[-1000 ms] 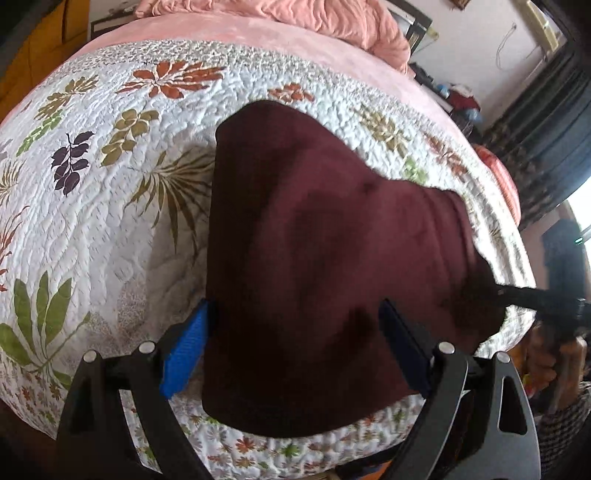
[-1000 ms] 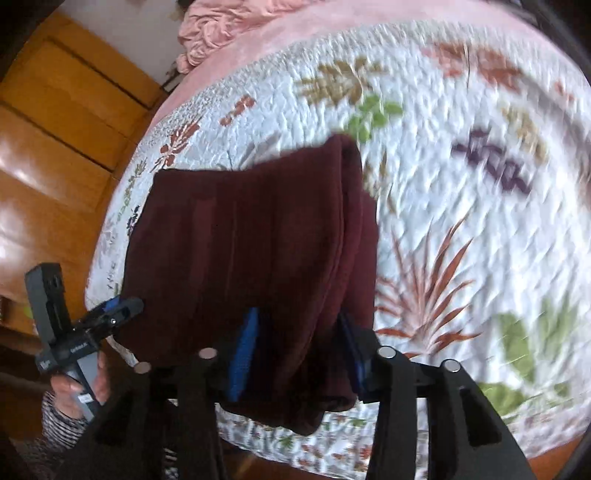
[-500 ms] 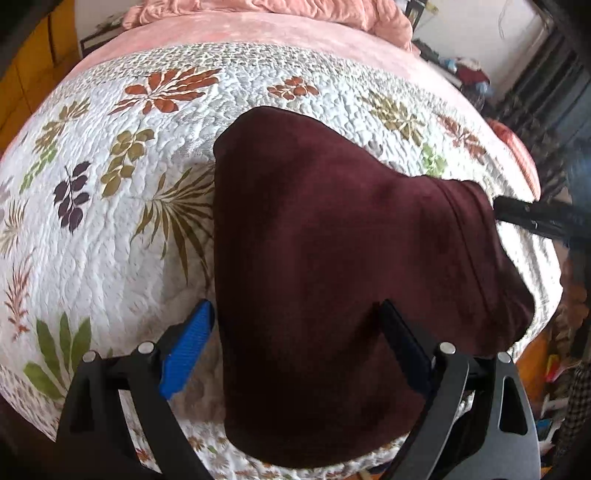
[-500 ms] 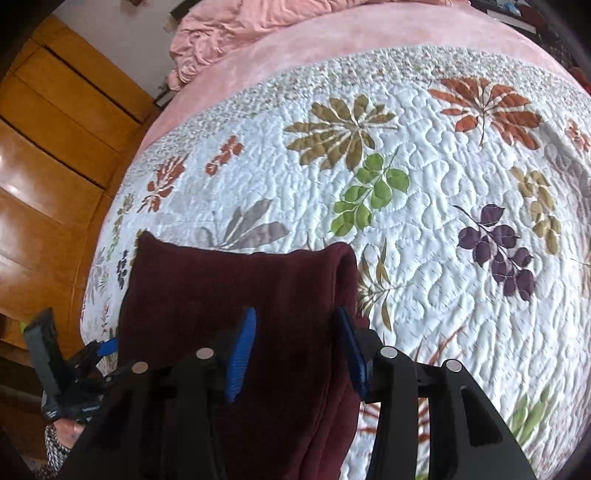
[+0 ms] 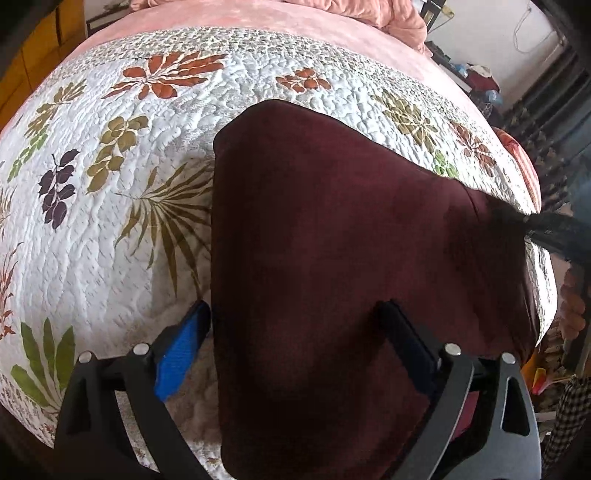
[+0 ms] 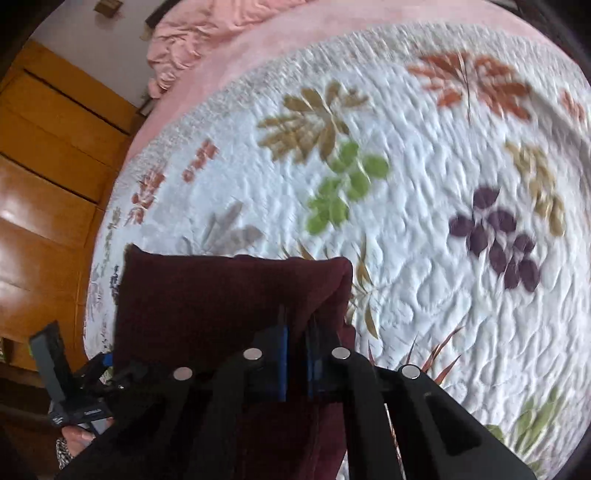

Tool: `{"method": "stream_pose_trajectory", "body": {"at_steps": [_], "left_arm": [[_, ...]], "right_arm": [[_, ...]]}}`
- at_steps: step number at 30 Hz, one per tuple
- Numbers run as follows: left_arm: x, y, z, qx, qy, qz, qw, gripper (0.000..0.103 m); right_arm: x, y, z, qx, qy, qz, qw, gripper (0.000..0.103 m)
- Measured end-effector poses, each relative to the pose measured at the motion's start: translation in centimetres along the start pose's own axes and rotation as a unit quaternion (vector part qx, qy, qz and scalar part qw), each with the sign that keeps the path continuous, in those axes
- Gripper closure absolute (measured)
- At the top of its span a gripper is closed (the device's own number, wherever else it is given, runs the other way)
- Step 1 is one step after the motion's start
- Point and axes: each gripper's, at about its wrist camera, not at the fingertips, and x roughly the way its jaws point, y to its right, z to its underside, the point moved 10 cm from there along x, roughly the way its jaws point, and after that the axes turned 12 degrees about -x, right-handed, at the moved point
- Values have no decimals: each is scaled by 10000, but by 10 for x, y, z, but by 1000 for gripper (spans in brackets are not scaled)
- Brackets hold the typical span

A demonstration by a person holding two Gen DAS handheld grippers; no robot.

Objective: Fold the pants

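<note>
A bed (image 5: 332, 22) in pink carries a white leaf-print quilt (image 5: 110, 206), and flat on that quilt lie the folded maroon pants (image 5: 332, 258), apparently reaching its near edge, with rumpled pink bedding (image 6: 192, 44) beyond.

Right gripper (image 6: 297, 350) now clamped on pants (image 6: 221, 306)
Fingers (image 6: 282, 354), apart half a second ago, narrowed onto the maroon fold's right edge; reaching back to the cloth's far corner in left view.
</note>
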Motion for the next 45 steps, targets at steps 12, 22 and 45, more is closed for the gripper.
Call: {"method": "stream_pose_trajectory", "body": {"at_steps": [12, 22, 45], "left_arm": [[-21, -8, 16, 115, -4, -22, 9999, 9], [-14, -14, 40, -416, -173, 342, 9984, 9], [-31, -15, 43, -330, -182, 400, 9985, 8]], "right_arm": [[-70, -31, 83, -147, 158, -589, 9980, 61], [-50, -43, 122, 50, -38, -730, 9973, 50], [-80, -42, 122, -207, 180, -340, 9990, 51]]}}
